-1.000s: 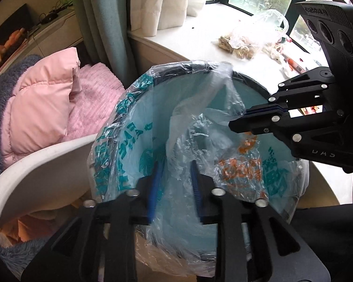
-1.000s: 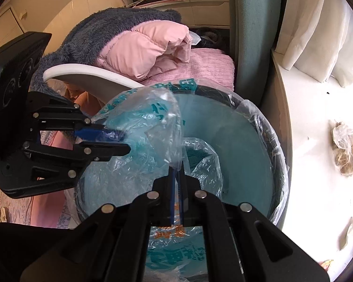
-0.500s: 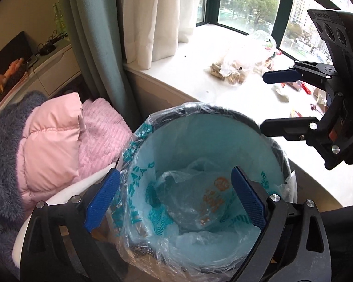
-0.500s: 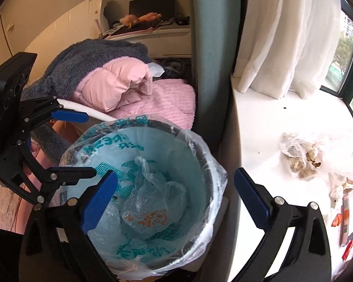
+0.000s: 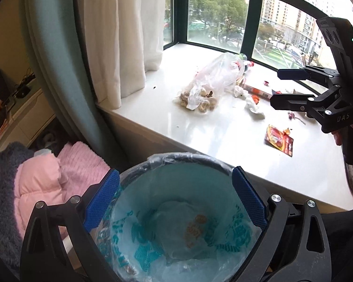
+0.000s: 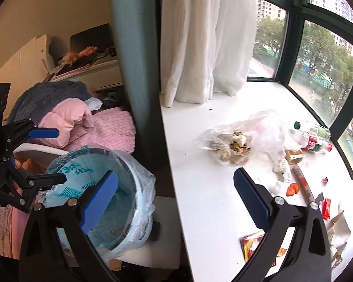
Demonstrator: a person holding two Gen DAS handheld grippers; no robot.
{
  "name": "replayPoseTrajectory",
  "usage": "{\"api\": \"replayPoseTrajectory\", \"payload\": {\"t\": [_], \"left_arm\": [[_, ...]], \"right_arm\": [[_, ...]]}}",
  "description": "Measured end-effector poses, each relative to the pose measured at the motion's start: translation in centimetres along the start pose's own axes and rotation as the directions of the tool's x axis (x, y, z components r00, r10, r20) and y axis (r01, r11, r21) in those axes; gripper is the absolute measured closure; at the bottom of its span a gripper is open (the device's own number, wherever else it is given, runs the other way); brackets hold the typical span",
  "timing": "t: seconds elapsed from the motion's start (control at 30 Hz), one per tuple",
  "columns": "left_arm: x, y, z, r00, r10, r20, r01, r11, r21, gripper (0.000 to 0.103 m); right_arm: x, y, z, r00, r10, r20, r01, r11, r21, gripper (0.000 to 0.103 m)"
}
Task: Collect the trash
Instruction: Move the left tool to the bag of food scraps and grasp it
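Note:
A trash bin point(image 5: 176, 164) lined with a light blue bag stands below the white windowsill point(image 5: 211, 136); a clear plastic bag point(image 5: 176, 230) lies crumpled inside it. My left gripper point(image 5: 174, 199) is open and empty above the bin; it also shows in the right wrist view point(image 6: 51, 155). My right gripper point(image 6: 176, 195) is open and empty over the sill's edge, and shows in the left wrist view point(image 5: 276, 87). Trash lies on the sill: a clear bag of shells point(image 6: 235, 145), a red wrapper point(image 5: 280, 139), a plastic bottle point(image 6: 315, 136), tissues point(image 5: 254, 108).
A white chair point(image 6: 35, 150) piled with a pink jacket point(image 5: 37, 183) and grey fleece point(image 6: 47, 94) stands left of the bin. White curtains point(image 6: 204, 35) and a teal drape point(image 5: 58, 58) hang at the sill's left end. Window glass point(image 6: 322, 54) bounds the far side.
Both grippers opened and let go of the clear plastic bag, which dropped into the bin. Both then rose and drew back; the right one swung toward the windowsill.

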State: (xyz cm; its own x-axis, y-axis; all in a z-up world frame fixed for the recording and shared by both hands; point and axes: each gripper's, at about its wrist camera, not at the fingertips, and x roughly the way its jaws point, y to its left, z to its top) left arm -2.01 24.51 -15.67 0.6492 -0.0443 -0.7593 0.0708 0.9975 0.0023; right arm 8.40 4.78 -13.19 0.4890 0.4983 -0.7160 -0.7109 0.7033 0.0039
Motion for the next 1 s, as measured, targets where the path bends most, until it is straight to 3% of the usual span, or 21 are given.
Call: {"api": "replayPoseTrajectory", "payload": {"t": [0.4,0.67,1.0], "left_arm": [[6.2,-4.9,8.7,0.998,-0.050,0.028,0.049,0.998,0.034,0.010],[11.9,-5.9,13.1,0.999,-0.038,-0.009,0.039,0.998,0.049,0.010],[17.5,-5.6,15.6,0.997,-0.035,-0.066,0.038,0.998,0.046,0.010]], "right_arm": [[1.7,-10.4,1.6,0.993,-0.114,0.018,0.111,0.985,0.133,0.007],[5.1,-15.6,2.8,0.994,-0.104,-0.016,0.106,0.978,0.179,0.007],[9.6,-18.5,3.7,0.996,-0.069,-0.062,0.079,0.982,0.174,0.007]]}}
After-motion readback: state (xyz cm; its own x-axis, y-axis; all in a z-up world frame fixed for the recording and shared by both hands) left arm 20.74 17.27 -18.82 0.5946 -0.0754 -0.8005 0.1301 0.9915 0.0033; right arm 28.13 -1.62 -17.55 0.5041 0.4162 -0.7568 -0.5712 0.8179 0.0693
